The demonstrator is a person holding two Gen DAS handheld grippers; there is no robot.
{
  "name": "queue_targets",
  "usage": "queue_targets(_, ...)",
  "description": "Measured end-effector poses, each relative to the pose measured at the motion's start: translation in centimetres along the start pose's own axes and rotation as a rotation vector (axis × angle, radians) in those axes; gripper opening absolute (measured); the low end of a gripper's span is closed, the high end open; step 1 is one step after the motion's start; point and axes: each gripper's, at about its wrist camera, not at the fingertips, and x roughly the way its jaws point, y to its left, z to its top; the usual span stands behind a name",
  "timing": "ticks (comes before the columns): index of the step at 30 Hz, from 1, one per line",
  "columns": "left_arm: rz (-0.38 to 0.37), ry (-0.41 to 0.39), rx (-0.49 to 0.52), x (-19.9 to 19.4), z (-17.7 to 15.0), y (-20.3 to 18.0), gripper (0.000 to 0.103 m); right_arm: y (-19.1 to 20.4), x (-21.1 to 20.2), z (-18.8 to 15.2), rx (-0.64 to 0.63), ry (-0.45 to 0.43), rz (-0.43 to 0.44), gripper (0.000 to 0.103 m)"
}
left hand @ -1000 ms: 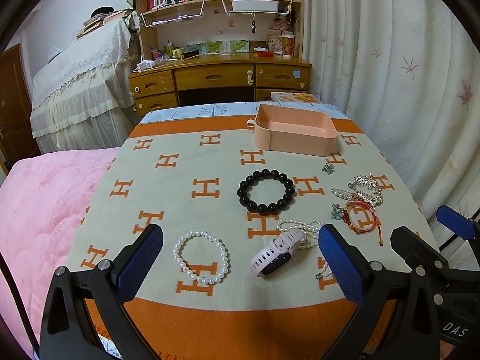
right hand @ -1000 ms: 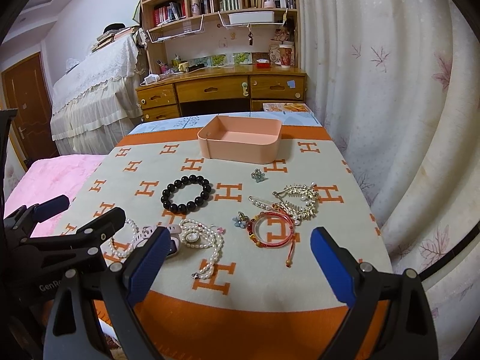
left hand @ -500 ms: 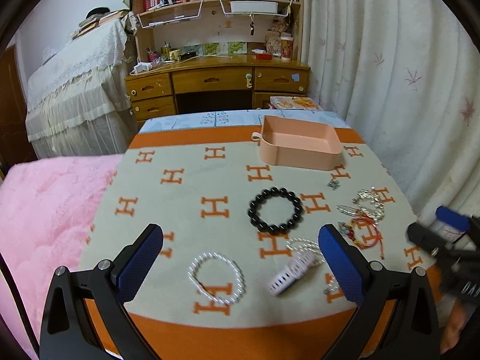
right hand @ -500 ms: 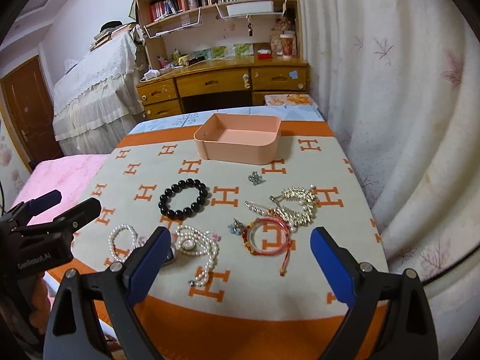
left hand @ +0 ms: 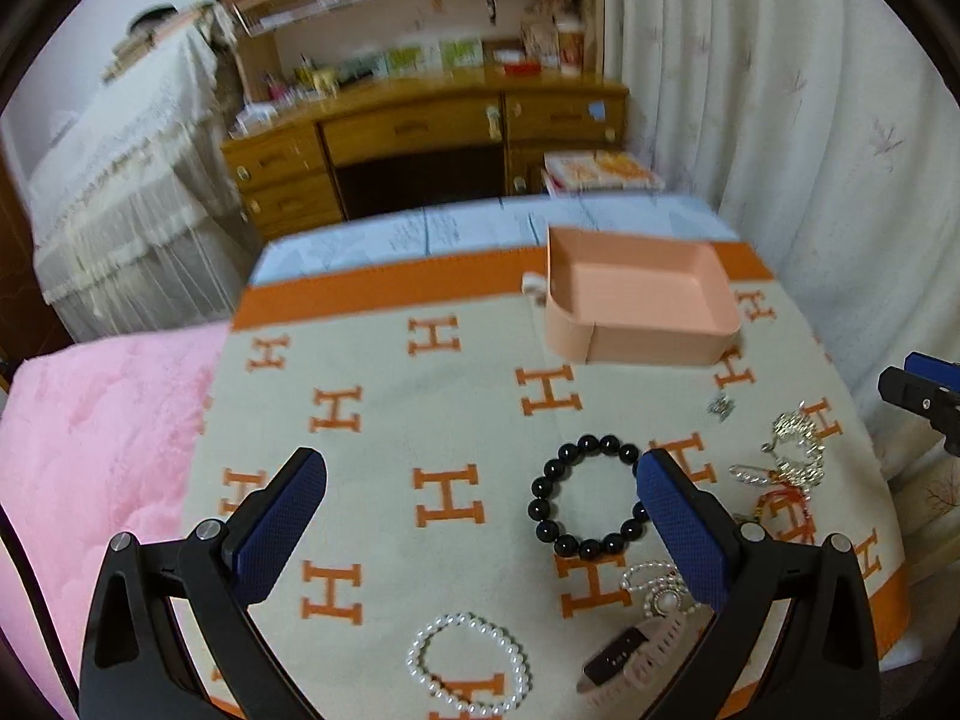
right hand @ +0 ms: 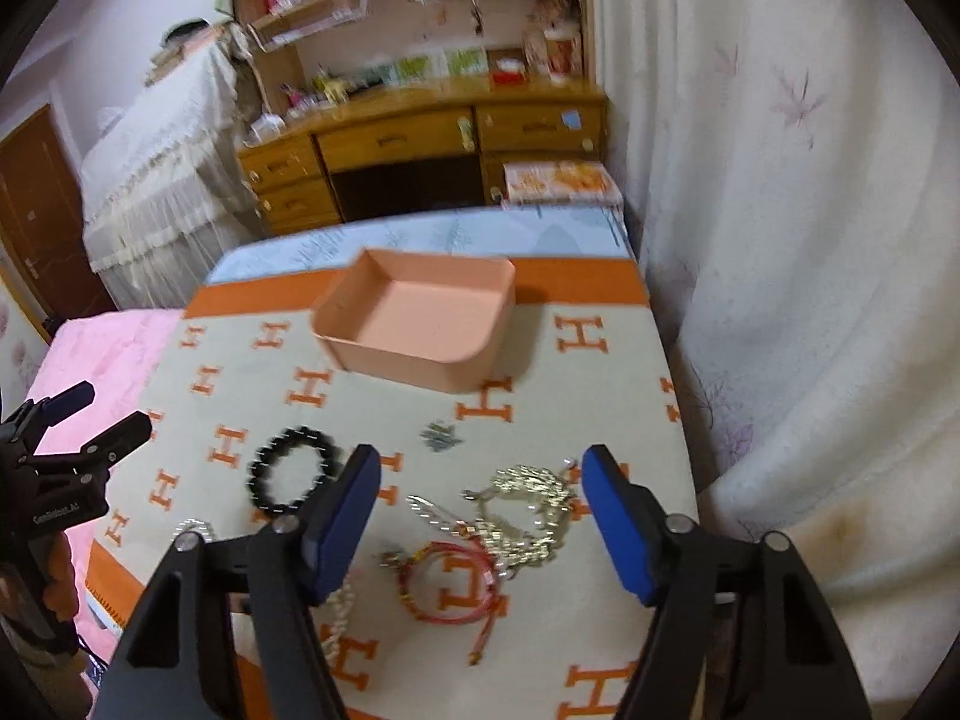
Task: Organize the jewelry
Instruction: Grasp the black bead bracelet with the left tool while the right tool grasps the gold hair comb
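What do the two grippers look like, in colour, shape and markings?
Both are alike: the left gripper and right gripper have black angular frames with silver screws and blue textured pads. Seen from the right wrist, the left gripper's body bears small white lettering.

A: What do the tools look like?
B: The left gripper (left hand: 480, 534) and right gripper (right hand: 480, 531) each have 2 black plastic arms, silver screws at the pivots and textured blue pads (left hand: 681, 534).
A: Any markings?
B: Small white lettering on the left one's black body, too blurred to read.
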Motion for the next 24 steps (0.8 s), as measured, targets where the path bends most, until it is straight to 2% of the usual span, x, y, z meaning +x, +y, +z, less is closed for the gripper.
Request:
queue_targets(4, -0.03, 0.123, -0.011, 4.8, -0.4, -0.2, 0.101, -1.2, 3.9, -0.5, 0.011, 0.124, 0.007, 0.05)
queue_targets(8, -0.035, 0.198, 0.003, 8.3, -1.3, -0.7, 0.097, -2.6, 6.8, -1.2, 0.046, 0.198, 0.008, 0.044)
queue_targets(14, -0.062, 0.267, -0.01, 11.0, -1.8, -1.4, 0.092, -4.8, 9.4, -2.5, 0.141, 0.307, 0.026, 0.026)
queue_targets(18, -0.053, 0.274, 0.001, 11.6, -2.0, -2.0, 0.092, -5.0, 9.9, -2.9, 0.139, 0.325, 0.014, 0.022)
queue_targets(20, -0.053, 0.289, -0.002, 11.8, -2.0, -2.0, 0.088, -4.8, 10.1, -3.1, 0.134, 0.333, 0.014, 0.018)
queue_targets(24, -0.07, 0.335, -0.013, 12.8, -2.1, -2.1, 0.066, -4.2, 10.3, -3.3, 0.115, 0.322, 0.006, 0.015)
